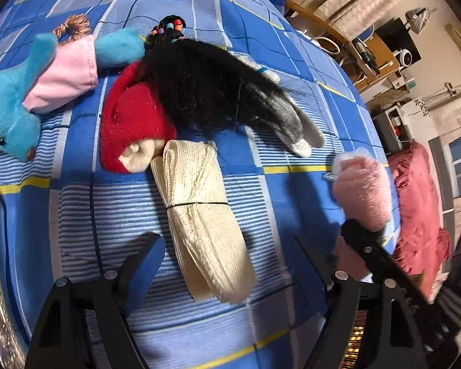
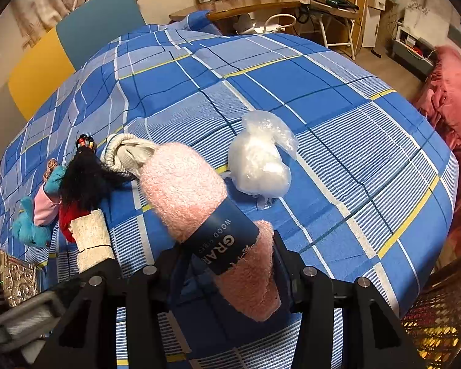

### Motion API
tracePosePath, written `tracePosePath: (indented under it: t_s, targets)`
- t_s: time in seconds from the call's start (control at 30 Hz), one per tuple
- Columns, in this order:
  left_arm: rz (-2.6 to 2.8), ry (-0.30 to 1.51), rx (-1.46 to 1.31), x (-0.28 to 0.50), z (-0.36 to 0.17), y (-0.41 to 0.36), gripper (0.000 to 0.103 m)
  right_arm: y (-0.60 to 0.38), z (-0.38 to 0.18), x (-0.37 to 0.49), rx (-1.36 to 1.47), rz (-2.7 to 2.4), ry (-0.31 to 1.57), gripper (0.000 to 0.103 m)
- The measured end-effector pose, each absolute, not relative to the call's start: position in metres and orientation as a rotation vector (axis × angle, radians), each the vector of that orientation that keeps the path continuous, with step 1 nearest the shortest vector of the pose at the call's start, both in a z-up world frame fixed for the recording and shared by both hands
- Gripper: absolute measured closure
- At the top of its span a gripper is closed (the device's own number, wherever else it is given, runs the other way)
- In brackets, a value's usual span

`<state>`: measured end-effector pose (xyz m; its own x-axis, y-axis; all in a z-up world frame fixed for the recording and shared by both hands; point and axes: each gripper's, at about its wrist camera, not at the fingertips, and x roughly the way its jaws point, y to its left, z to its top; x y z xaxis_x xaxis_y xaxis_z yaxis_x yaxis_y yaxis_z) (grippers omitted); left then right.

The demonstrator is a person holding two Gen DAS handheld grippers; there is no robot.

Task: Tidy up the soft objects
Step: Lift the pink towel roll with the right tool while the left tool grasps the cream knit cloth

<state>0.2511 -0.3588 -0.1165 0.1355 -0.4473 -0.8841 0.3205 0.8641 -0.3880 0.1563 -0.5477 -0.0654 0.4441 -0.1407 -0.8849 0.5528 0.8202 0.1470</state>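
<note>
My right gripper (image 2: pixel 226 264) is shut on a rolled pink towel (image 2: pixel 181 184) with a dark blue paper band, held above the blue plaid bedspread (image 2: pixel 292 70). The towel also shows in the left wrist view (image 1: pixel 364 190), with the right gripper's finger on it. My left gripper (image 1: pixel 227 246) is open, its fingers on either side of a cream bandage roll (image 1: pixel 199 215) lying on the bed. Beyond lie a red-clothed doll (image 1: pixel 132 117) with long black hair (image 1: pixel 206 92), a blue plush bunny (image 1: pixel 12 123) in pink, and a white sock (image 2: pixel 129 152).
A clear plastic bag of white stuffing (image 2: pixel 261 160) lies mid-bed. A silver embossed box (image 2: pixel 18 279) sits at the left edge. A woven basket (image 2: pixel 439 316) is at the right. A pink blanket (image 2: pixel 455 98) lies beside the bed. A desk and chairs stand behind.
</note>
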Motion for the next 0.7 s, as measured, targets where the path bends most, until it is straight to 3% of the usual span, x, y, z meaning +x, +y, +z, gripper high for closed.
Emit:
tracePosePath:
  t_s: [0.07, 0.13, 0.17, 0.3, 0.4, 0.5, 0.7]
  targets:
    - [-0.564, 1.289, -0.08, 0.248, -0.116, -0.359, 0.028, -0.546, -0.066, 0.158, 0.448, -0.445, 1.032, 0.053]
    - [-0.549, 1.264, -0.043, 0.244, -0.116, -0.357, 0.051, -0.544, -0.065, 0.159, 0.438, -0.438, 1.031, 0.053]
    - [-0.546, 1.258, -0.033, 0.244, -0.116, -0.355, 0.058, -0.544, -0.065, 0.159, 0.434, -0.437, 1.029, 0.053]
    - [-0.583, 1.255, -0.06, 0.245, -0.116, -0.343, 0.064, -0.542, -0.065, 0.16, 0.427, -0.43, 1.024, 0.053]
    - [-0.574, 1.255, -0.112, 0.246, -0.115, -0.328, 0.077, -0.54, -0.063, 0.16, 0.431, -0.407, 1.013, 0.053]
    - [-0.578, 1.234, -0.137, 0.239, -0.107, -0.315, 0.082, -0.536, -0.062, 0.161, 0.455, -0.358, 1.0, 0.053]
    - [-0.588, 1.213, -0.198, 0.229, -0.097, -0.297, 0.085, -0.531, -0.056, 0.162, 0.446, -0.328, 0.963, 0.053]
